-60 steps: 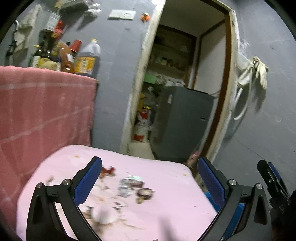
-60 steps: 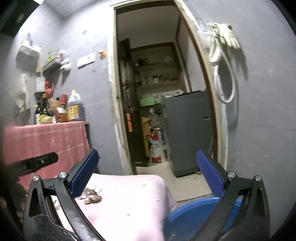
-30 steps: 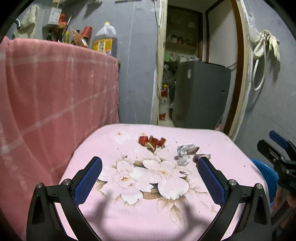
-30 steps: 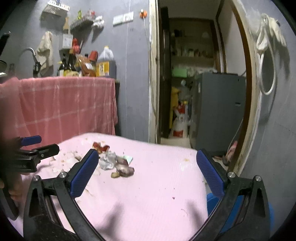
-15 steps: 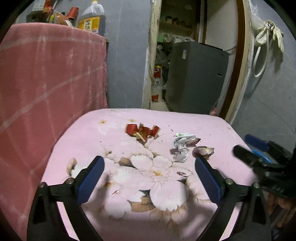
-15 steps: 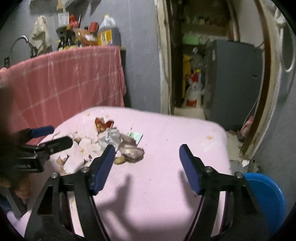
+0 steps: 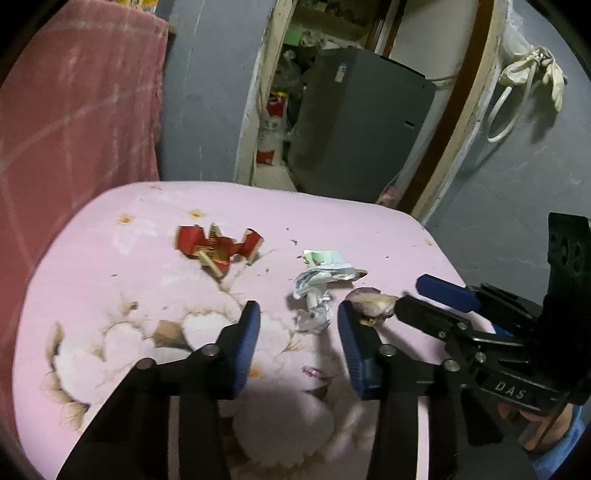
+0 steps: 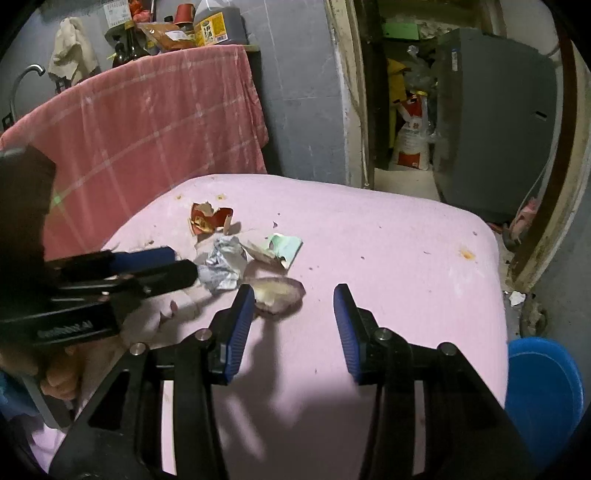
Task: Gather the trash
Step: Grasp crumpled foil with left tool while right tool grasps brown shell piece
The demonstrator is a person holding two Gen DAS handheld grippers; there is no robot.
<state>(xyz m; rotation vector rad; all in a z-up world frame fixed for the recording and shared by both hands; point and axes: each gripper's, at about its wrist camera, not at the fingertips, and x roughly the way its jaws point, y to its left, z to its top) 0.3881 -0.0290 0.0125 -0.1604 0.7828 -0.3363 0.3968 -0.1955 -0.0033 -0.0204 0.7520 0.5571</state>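
Trash lies on a pink flowered tablecloth (image 7: 110,266): a torn red packet (image 7: 218,247), a crumpled silvery wrapper (image 7: 314,295), a green-white paper scrap (image 8: 286,247) and a brownish peel (image 8: 277,291). My left gripper (image 7: 298,314) hovers low with the wrapper just ahead between its fingertips; its jaws are closing and the pads do not press on it. My right gripper (image 8: 293,291) has the peel between its jaws, against the left finger (image 8: 243,314), with a gap to the other; its jaws are closing too. Each gripper shows in the other's view, left gripper (image 8: 184,264), right gripper (image 7: 408,293).
A blue bin (image 8: 543,384) stands on the floor beside the table's right edge. A pink checked cloth (image 8: 147,122) hangs behind on the left with bottles (image 8: 218,26) above it. An open doorway with a grey cabinet (image 8: 491,122) lies beyond the table.
Both grippers have come down and forward to the trash pile, tilting lower. Their jaws have narrowed from wide open, and wrapper and peel now sit between the fingertips.
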